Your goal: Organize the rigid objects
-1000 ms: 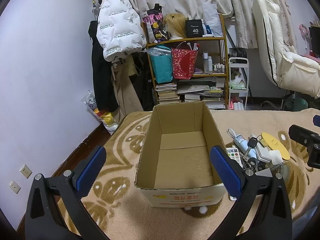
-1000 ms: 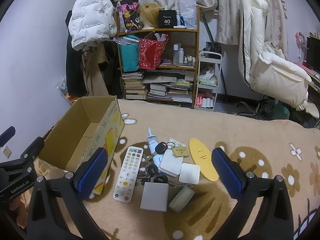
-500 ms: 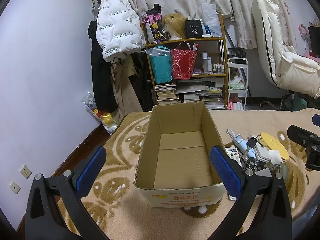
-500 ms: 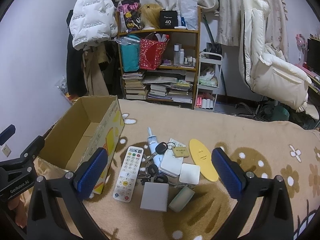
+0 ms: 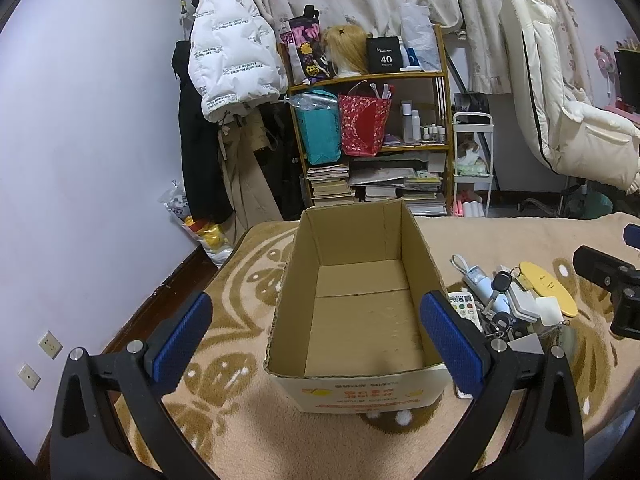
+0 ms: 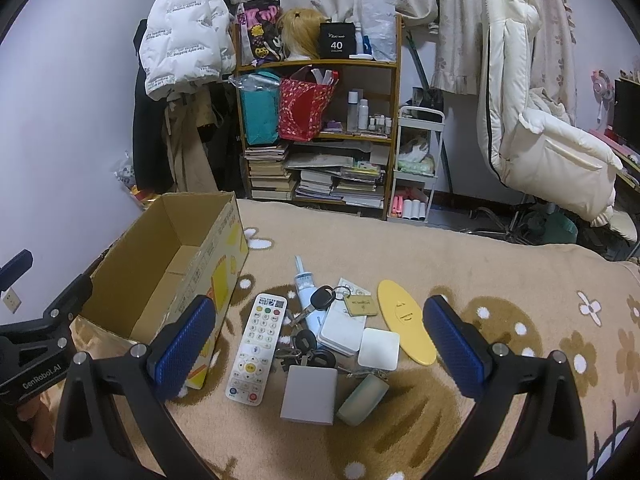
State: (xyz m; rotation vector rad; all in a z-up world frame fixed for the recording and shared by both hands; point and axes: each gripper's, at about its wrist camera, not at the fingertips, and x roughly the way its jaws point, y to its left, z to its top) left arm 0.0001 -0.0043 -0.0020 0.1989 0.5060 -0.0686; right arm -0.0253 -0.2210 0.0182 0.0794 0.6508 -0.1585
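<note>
While the box (image 5: pixel 360 312) ahead of the left tool (image 5: pixel 316 340) is seen empty, nothing is held by either wide-open tool; the remote (image 6: pixel 256 346) and clutter ahead of the right tool (image 6: pixel 320 348) remain unsorted.

Your left gripper (image 5: pixel 316 334) and right gripper (image 6: pixel 320 336) look alike: each has two glossy black plastic arms rising from the lower corners of the frame, silver screw heads near the joints, and ribbed blue rubber pads (image 6: pixel 182 340) facing inward. White lettering "GenRobot.AI" marks the black body at lower left of the right wrist view.
</note>
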